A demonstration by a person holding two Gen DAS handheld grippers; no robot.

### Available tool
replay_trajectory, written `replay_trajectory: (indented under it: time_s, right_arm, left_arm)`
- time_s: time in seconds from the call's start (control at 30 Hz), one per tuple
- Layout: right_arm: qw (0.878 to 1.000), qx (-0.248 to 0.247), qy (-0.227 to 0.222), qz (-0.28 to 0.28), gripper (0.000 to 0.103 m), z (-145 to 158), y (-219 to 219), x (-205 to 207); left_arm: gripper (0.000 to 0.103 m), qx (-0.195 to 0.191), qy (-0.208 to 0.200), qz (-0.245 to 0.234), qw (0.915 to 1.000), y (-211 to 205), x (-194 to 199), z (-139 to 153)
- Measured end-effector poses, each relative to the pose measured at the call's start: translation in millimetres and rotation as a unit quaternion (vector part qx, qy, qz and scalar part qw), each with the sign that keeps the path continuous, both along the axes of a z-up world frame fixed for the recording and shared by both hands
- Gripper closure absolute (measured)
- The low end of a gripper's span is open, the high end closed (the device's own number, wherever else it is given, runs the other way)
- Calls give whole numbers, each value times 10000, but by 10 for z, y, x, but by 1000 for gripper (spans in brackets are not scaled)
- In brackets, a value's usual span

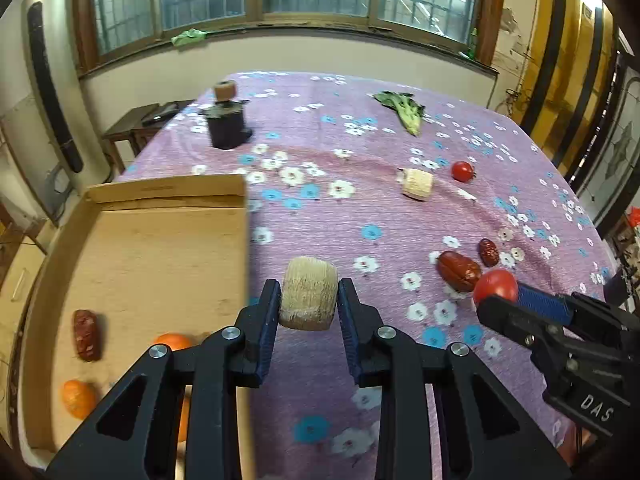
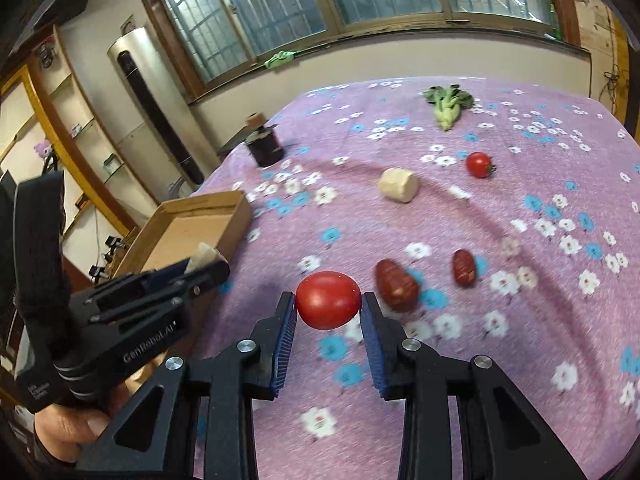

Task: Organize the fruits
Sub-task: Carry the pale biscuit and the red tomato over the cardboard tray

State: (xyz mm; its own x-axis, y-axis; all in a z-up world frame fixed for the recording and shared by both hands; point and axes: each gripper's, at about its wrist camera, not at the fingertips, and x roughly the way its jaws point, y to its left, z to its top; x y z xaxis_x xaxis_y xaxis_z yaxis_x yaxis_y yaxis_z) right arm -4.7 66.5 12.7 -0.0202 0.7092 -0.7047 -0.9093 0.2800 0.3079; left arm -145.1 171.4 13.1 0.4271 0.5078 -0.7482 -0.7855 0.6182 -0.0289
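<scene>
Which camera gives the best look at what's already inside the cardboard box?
The left wrist view. It looks down into the cardboard box, showing a red date and oranges on its floor. The right wrist view shows the same box from farther off, with the left hand-held gripper covering its near end, so no contents show.

Oranges (image 1: 78,398) in cardboard box (image 1: 132,194): partly hidden behind left tool (image 1: 308,300). Near flowers on tablecloth (image 2: 500,220): blurred. Dates (image 2: 396,286): blurred.
</scene>
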Motion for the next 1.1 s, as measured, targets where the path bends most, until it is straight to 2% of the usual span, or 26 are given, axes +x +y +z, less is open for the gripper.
replay_trajectory:
  time_s: [0.43, 1.1]
  right_arm:
    - [9994, -25, -85, 329, 70, 40, 56, -482]
    - [9978, -83, -192, 624, 70, 45, 249, -819]
  left_arm:
    - [76, 177, 9, 380, 9991, 25, -468, 36]
    - [76, 156, -176, 615, 9978, 125, -834, 66]
